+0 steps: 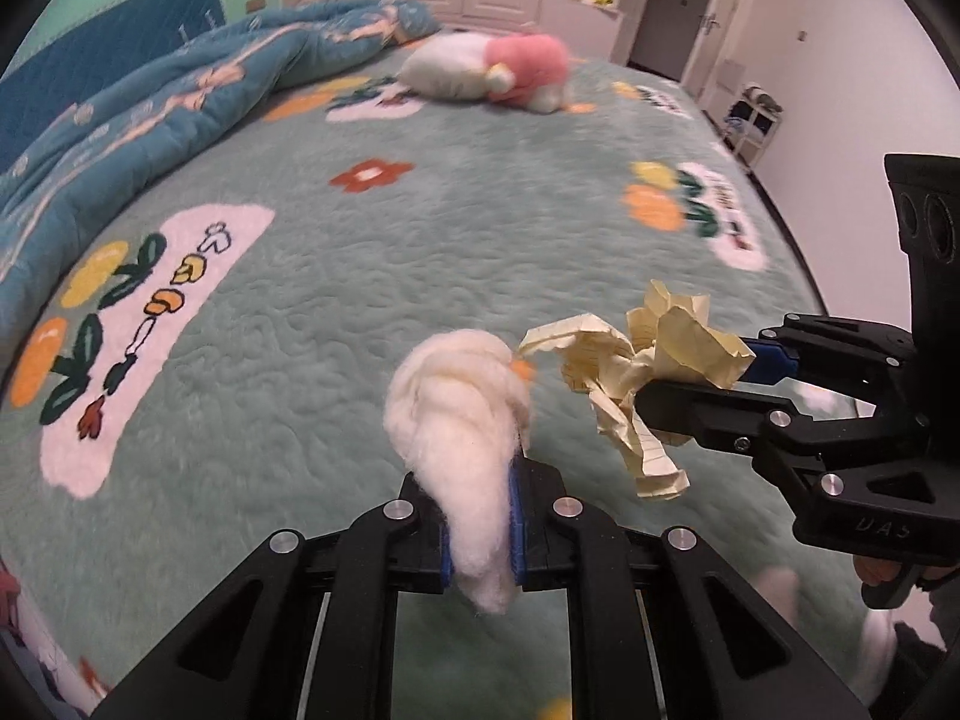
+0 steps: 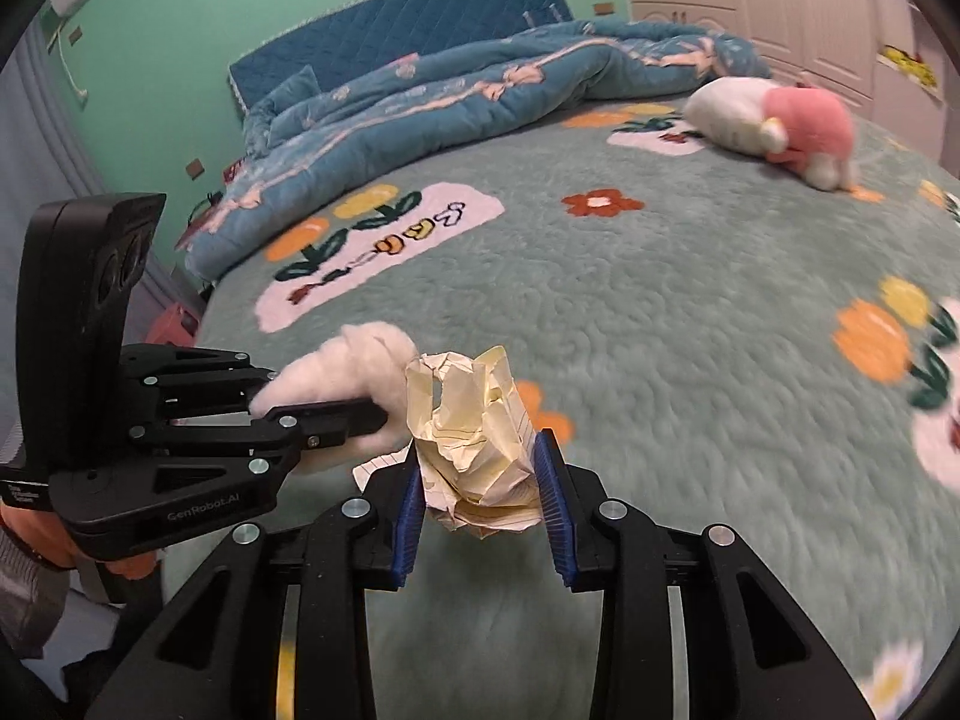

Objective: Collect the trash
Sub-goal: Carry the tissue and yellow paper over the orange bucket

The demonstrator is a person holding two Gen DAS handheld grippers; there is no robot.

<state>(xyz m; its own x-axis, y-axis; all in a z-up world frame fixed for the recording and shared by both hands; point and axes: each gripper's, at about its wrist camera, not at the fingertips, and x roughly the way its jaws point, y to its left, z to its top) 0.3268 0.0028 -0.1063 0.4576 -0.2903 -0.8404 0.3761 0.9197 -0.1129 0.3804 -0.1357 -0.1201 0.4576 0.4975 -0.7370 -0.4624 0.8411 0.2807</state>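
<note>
Over a green floral bed cover (image 1: 420, 252), both tools hang clear of the surface, each with a piece of trash. Left wrist view, going left to right: a blue quilt (image 1: 150, 102) is bunched at 10 o'clock, its far end cut by the lens rim; a pink-and-white plush toy (image 1: 498, 72) at 12 o'clock is blurred, so its shape is hard to read. At 6 o'clock the left gripper (image 1: 483, 531) has its blue pads pressed nearly together on a white cotton wad (image 1: 462, 420); the lower tip of the wad pokes out below the pads and its middle is pinched from sight. At 3 o'clock the right gripper (image 1: 690, 387) enters side-on, clamping a crumpled yellow lined paper (image 1: 630, 372); only one blue pad shows there, the other hidden behind the paper. A door and shelf at 1 o'clock are too small to detail. Right wrist view, left to right: the left gripper (image 2: 366, 402) shows at 9 o'clock with a printed label on its body, not seen in the other view, and the cotton wad (image 2: 354, 366) covers its fingertips. An orange-gloved hand (image 2: 36, 531) at 8 o'clock is mostly cut off. At 6 o'clock the right gripper (image 2: 480, 480) stands partly open, both pads against the paper (image 2: 474, 438), jaws held apart by its bulk. This view alone shows the blue headboard (image 2: 390, 30) at 11 o'clock; the plush toy (image 2: 780, 120) lies at 2 o'clock, blurred.
</note>
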